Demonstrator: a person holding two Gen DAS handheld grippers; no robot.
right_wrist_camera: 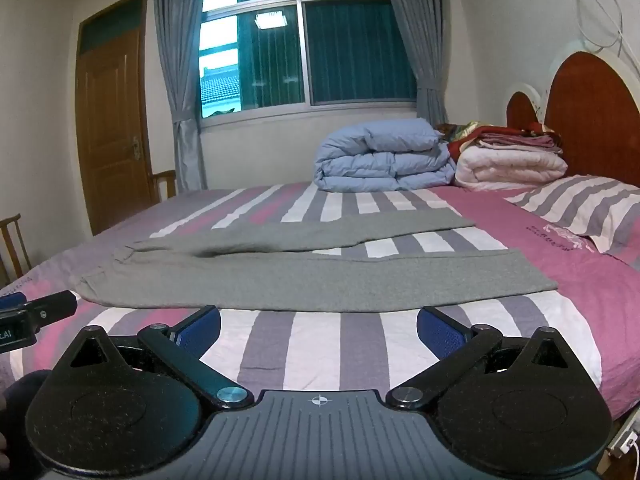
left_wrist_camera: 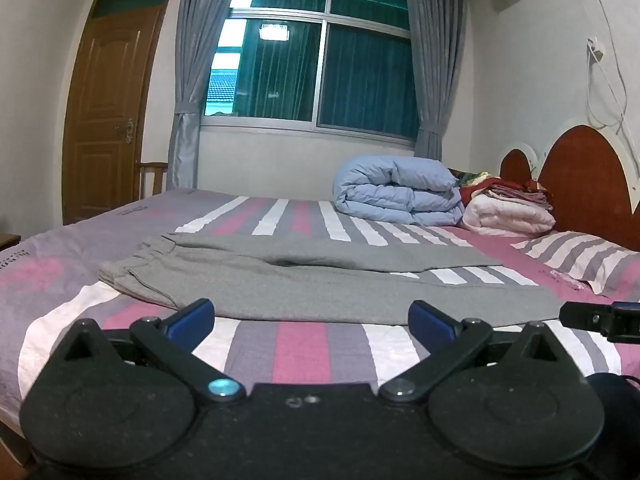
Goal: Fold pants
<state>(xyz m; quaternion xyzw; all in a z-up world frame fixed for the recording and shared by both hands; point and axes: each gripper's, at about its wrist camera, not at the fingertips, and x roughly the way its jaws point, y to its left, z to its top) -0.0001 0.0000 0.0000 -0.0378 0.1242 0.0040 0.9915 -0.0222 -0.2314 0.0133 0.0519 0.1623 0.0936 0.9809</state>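
Note:
Grey pants [left_wrist_camera: 304, 280] lie spread flat across the striped bed [left_wrist_camera: 312, 348], waistband at the left, both legs running to the right. In the right wrist view the same pants [right_wrist_camera: 304, 276] show the near leg ending at right and the far leg angled away. My left gripper [left_wrist_camera: 312, 316] hovers at the bed's near edge just short of the near leg, jaws wide open and empty. My right gripper [right_wrist_camera: 318, 326] is likewise wide open with nothing between its blue pads, a little before the near leg's edge. Each gripper's tip shows at the edge of the other's view.
A folded blue duvet [left_wrist_camera: 396, 192] and a stack of folded blankets [left_wrist_camera: 508, 208] sit at the far side by the wooden headboard [left_wrist_camera: 584, 176]. A striped pillow [left_wrist_camera: 584, 256] lies at the right. A door [left_wrist_camera: 108, 112], window and curtains stand behind the bed.

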